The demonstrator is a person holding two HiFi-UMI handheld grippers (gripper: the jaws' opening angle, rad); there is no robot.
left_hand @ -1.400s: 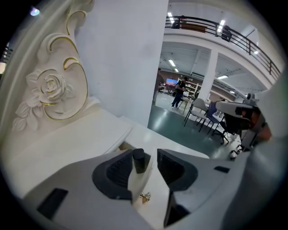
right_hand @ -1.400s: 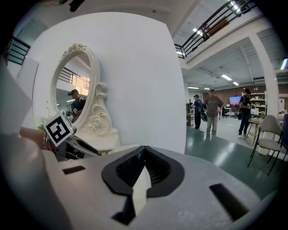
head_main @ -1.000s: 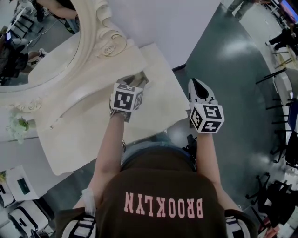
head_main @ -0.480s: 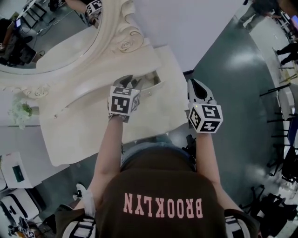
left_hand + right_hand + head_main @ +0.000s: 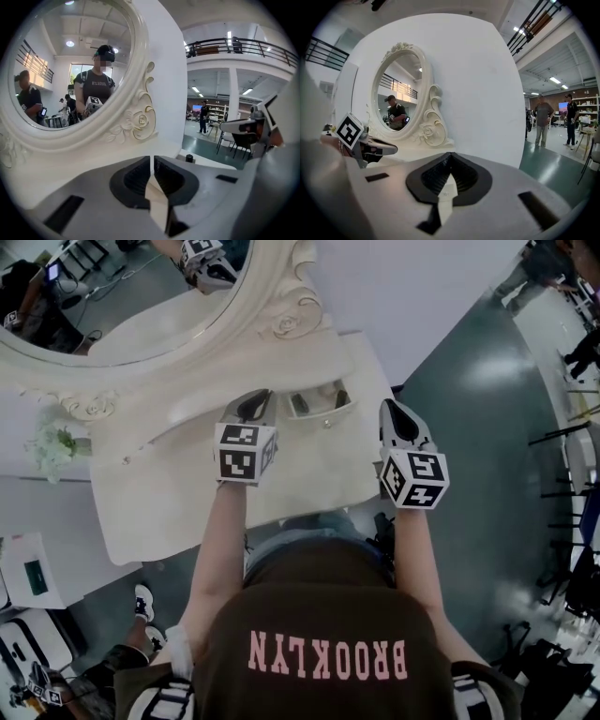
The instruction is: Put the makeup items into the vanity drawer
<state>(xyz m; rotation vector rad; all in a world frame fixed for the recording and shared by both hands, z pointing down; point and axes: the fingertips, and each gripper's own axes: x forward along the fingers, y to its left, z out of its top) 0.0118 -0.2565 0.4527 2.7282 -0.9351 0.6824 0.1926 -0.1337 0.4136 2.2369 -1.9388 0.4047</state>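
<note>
The vanity drawer [image 5: 323, 416] stands pulled out of the cream tabletop [image 5: 309, 474] in front of you. Two small dark makeup items [image 5: 298, 405] lie inside it, one toward its left end and one toward its right. They are too small to tell what they are.

Your left tool [image 5: 254, 401] hangs over the tabletop just beside the drawer's left end, apart from the items, with its tips pointing toward the oval mirror [image 5: 112, 306]. In the left gripper view its jaws are closing. Only a thin slit shows between the pads and nothing is in it. A small dark cap [image 5: 189, 158] sits beyond the tips and a little to their right, untouched.

Your right tool [image 5: 395, 411] is off the drawer's right end, at the tabletop's right edge and clear of the drawer. In the right gripper view its jaws are clenched together at the tip and empty. They point at the white wall [image 5: 487, 84] beside the mirror's carved frame, and your left tool shows low at the left of that view.
</note>
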